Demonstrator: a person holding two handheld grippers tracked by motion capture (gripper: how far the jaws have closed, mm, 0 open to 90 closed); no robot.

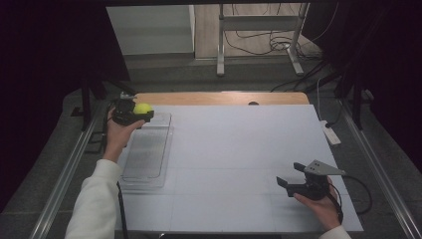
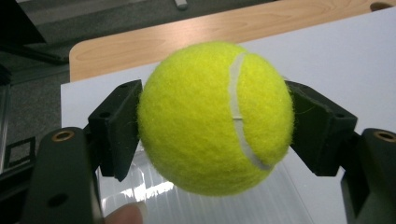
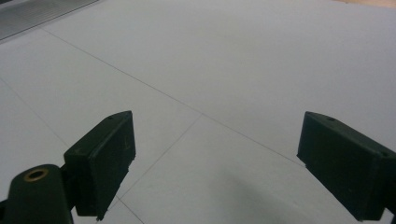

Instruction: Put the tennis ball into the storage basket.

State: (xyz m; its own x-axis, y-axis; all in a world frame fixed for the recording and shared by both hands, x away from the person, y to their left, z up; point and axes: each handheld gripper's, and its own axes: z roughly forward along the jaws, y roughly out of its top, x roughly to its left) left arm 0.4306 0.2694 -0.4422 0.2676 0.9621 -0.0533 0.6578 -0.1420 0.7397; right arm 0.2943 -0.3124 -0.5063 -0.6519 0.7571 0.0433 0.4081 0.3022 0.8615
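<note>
The big white surface (image 1: 239, 164) fills the middle of the high view, with dark room and a grey floor around it. At its left lies a clear plastic tray (image 1: 147, 154). The left tongs (image 1: 133, 113) squeeze a yellow tennis ball (image 1: 143, 108), held up over the tray's far end at the upper left. I think the ball gets lowered into the tray next, gently. The right tongs (image 1: 289, 177) rest open and empty, lower right.

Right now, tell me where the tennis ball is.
The tennis ball is clamped in the left gripper, at the far left of the high view, held above the far end of the clear tray near the table's wooden edge.
</note>
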